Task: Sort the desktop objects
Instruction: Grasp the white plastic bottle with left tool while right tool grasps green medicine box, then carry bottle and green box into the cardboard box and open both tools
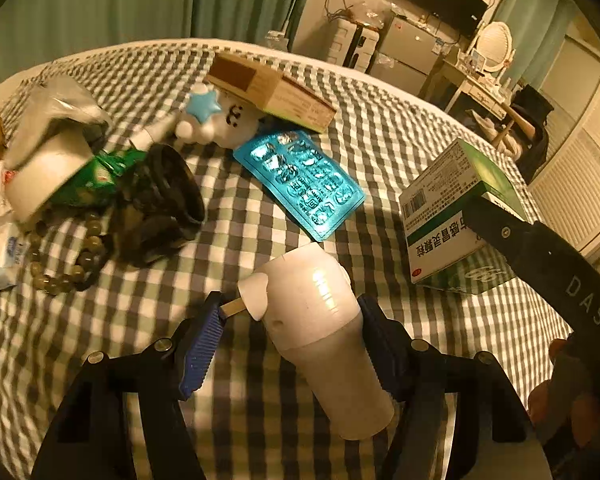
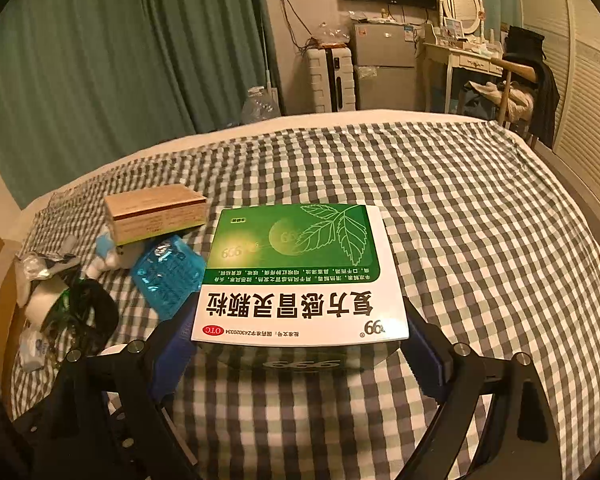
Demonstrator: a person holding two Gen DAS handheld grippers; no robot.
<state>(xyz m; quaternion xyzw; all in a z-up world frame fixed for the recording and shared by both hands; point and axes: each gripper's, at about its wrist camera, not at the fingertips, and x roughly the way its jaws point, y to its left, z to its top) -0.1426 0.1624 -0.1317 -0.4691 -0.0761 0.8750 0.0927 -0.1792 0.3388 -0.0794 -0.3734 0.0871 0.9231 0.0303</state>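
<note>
My left gripper [image 1: 292, 344] is shut on a white plastic bottle [image 1: 320, 328] with a side nozzle, held just above the checked cloth. My right gripper [image 2: 300, 340] is shut on a green and white medicine box [image 2: 300, 276], held level above the cloth; the box also shows in the left wrist view [image 1: 452, 208] at the right. A blue blister pack [image 1: 300, 180] lies ahead of the bottle. A brown carton [image 1: 272, 92] rests on a white toy with a blue star [image 1: 216, 120].
At the left lie a pile with a white cup [image 1: 48, 172], a green wrapper [image 1: 96, 180], a black strap [image 1: 164, 200] and a bead bracelet [image 1: 68, 272]. The checked table [image 2: 480, 240] stretches right. A fridge, a suitcase and a dresser stand behind.
</note>
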